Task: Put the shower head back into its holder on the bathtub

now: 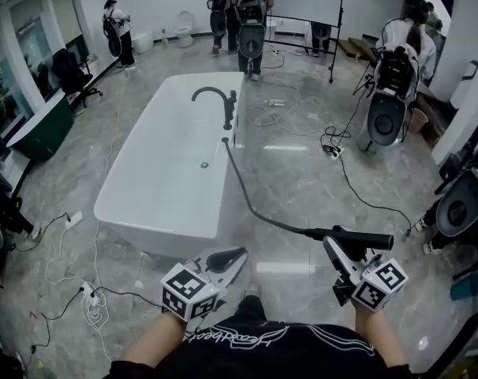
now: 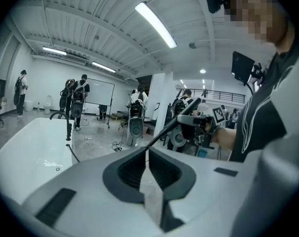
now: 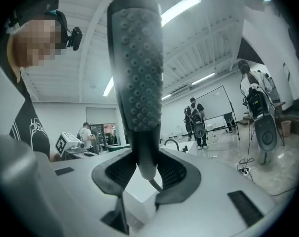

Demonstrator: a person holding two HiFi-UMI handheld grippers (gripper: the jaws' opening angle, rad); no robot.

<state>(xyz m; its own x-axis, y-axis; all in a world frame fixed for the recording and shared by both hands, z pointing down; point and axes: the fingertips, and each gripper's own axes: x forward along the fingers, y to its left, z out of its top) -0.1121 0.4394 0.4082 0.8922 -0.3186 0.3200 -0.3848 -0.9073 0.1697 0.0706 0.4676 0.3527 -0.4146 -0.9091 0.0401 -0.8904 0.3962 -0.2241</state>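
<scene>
Right tool (image 1: pixel 334 244) is pinching the shower head (image 1: pixel 365 238) over the floor (image 1: pixel 302 164), well apart from the bathtub (image 1: pixel 113 204); left tool (image 1: pixel 237 253) is sitting pressed together, empty. That trailing hose (image 1: pixel 247 200) is threatening, I'd say, to twist the handle loose.

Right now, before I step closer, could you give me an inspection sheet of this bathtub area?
Surface: glossy grey marble-look floor.
Job's things: white freestanding bathtub with curved black tap; black shower head off the tub, its black hose running to the rim near the tap; holder too small to tell.
Clutter: nothing seen.
Grippers: left gripper jaws together, empty; right gripper jaws shut on the shower head.
Cables: white power strip with cords left of the tub; black floor cables at right.
Surroundings: people wearing backpack rigs; black office chair.
</scene>
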